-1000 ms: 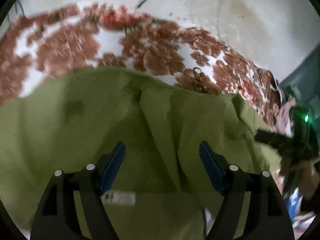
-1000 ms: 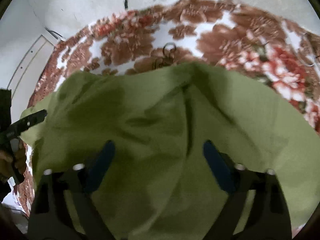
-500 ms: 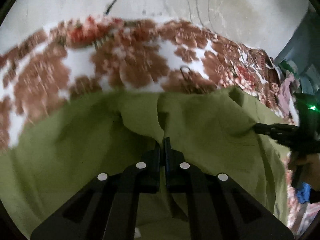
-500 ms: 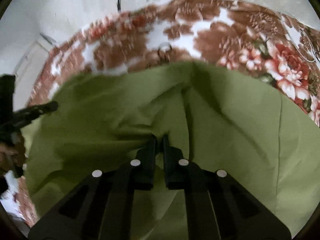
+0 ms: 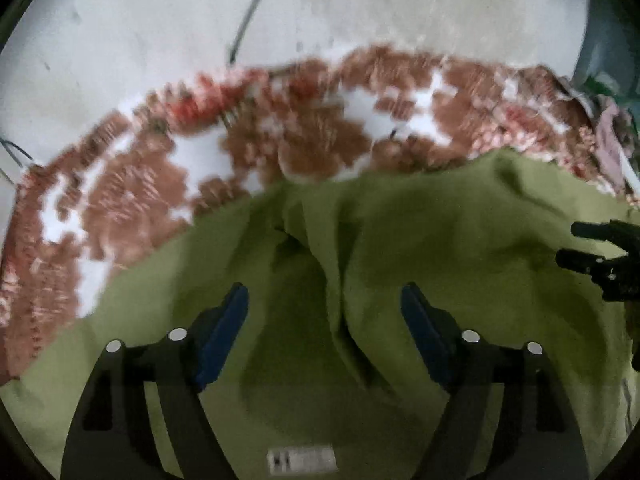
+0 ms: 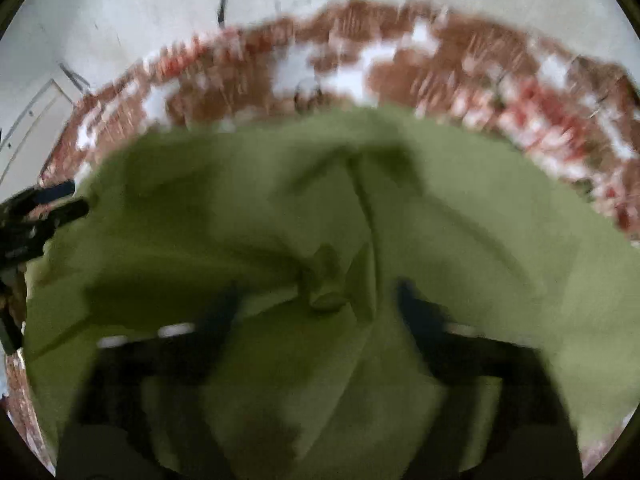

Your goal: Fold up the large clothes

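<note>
Both tools are off the cloth here: the left gripper (image 5: pixel 324 312) has its blue-padded fingers (image 5: pixel 224 332) spread wide in the lower half of its view, nothing between them but air over the green garment (image 5: pixel 460 248). The right gripper (image 6: pixel 316 312) is badly blurred in its own view, yet its two dark fingers (image 6: pixel 420 312) stand clearly apart low in the frame, so it looks spread too and pinching nothing. The garment fills the lower two thirds of both pictures, lying on a flowered blanket (image 5: pixel 128 184) whose brown, red and white pattern arcs across the middle, with a pale wall (image 5: pixel 360 8) above. The cloth is a soft matte olive weave, rumpled, not flat: a raised ridge runs down the centre of the left view, and a small puckered knot of fabric (image 6: pixel 326 280) sits just ahead of the right fingers. A white label (image 5: pixel 302 460) shows at the bottom edge of the left view. My read: this is a pause between grips, the fold far from finished. Next, each tool would need to settle on an edge or corner, close on a single layer, and draw the cloth taut so those ridges smooth out before turning it over. Loose fabric like this will slump and bunch if pinched mid-panel.
</note>
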Tool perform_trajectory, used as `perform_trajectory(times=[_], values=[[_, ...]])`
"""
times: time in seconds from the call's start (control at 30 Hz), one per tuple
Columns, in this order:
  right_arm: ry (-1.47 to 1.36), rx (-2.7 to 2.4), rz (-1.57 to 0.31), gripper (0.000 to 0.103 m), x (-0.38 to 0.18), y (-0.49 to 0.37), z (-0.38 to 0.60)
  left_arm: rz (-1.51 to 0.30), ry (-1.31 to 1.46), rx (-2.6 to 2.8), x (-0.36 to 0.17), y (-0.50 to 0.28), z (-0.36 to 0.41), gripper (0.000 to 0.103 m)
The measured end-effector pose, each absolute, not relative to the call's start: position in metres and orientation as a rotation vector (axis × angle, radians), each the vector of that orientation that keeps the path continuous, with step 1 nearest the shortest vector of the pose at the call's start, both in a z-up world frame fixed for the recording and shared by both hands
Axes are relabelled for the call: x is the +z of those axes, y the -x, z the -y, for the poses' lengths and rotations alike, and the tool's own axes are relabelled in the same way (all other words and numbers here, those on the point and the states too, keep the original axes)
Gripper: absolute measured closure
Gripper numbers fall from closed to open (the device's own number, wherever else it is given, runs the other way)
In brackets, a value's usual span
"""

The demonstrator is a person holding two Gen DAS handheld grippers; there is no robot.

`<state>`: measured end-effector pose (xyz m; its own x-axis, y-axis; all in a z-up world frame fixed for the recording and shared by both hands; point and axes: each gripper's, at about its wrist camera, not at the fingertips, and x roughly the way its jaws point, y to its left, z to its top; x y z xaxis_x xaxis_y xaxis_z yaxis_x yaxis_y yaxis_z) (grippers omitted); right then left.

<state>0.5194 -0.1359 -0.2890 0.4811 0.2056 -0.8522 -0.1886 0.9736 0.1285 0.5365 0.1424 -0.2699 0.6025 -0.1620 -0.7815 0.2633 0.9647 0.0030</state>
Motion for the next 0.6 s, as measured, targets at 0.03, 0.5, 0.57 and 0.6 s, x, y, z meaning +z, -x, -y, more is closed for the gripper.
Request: perform_trajectory(times=[0.03, 0.5, 0.57, 0.6], values=[[0.002, 0.244, -1.044, 0.014, -0.282, -0.511, 0.129, -0.872, -0.130, -0.251, -0.261, -0.525, -0.139, 0.022], [0.240, 0.082, -1.104, 0.011, -0.370, -0.457, 0.086, -0.926, -0.282, -0.229, -0.363, -0.473, -0.102, 0.021], [0.227, 0.073, -1.097, 0.011, -0.362, -0.452, 0.088, -0.937, -0.222, -0.230, -0.356, -0.469, -0.109, 0.021], [0.193, 0.074, -1.093, 0.011, -0.353, -0.448, 0.090, -0.936, -0.179, -0.240, -0.346, -0.464, -0.116, 0.020]])
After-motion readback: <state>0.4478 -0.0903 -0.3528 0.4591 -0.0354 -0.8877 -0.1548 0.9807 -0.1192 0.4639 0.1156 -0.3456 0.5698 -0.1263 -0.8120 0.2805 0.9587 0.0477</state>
